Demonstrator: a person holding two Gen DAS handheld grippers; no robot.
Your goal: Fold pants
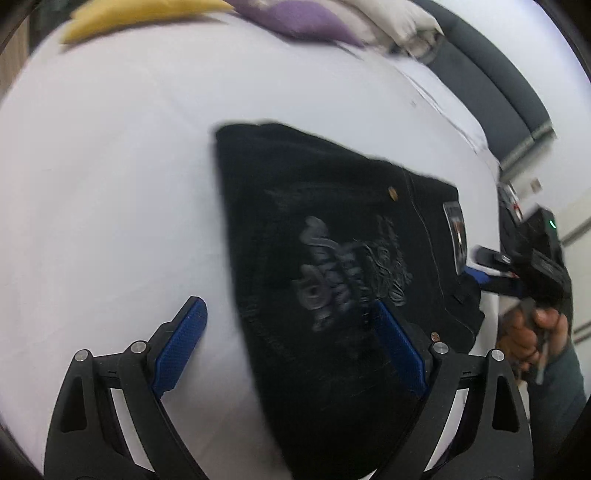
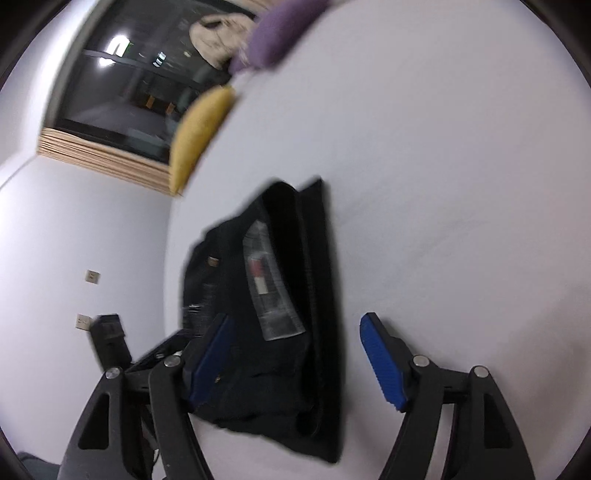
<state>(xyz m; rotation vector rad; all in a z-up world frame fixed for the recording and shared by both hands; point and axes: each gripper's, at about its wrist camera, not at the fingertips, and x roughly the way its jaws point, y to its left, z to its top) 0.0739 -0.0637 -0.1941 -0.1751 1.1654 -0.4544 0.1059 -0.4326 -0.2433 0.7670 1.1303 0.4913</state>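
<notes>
The black pants [image 1: 332, 258] lie folded into a compact, roughly square bundle on the white bedsheet [image 1: 110, 166], filling the middle and lower right of the left wrist view, with a grey printed graphic and a copper rivet facing up. In the right wrist view the same bundle sits at lower centre, its layered edges and an inner label showing, which suggests the fold is largely done.

The left gripper [image 1: 291, 332] hangs over the bundle's near edge with its jaws spread wide: one blue pad is over bare sheet, the other over the dark cloth, and neither pinches anything. That straddle looks like a position for pressing or picking up the edge.

The right gripper [image 2: 295, 350] is likewise open, its pads on either side of the bundle's lower end with nothing pressed between them; motion blur makes it hard to say whether a pad brushes the fabric. From the left wrist view it appears at the right edge, held in the person's hand [image 1: 532, 336] just beside the waistband end.

A yellow cushion [image 1: 140, 18] and a purple cushion [image 1: 295, 18] rest at the far upper edge, well clear.
</notes>
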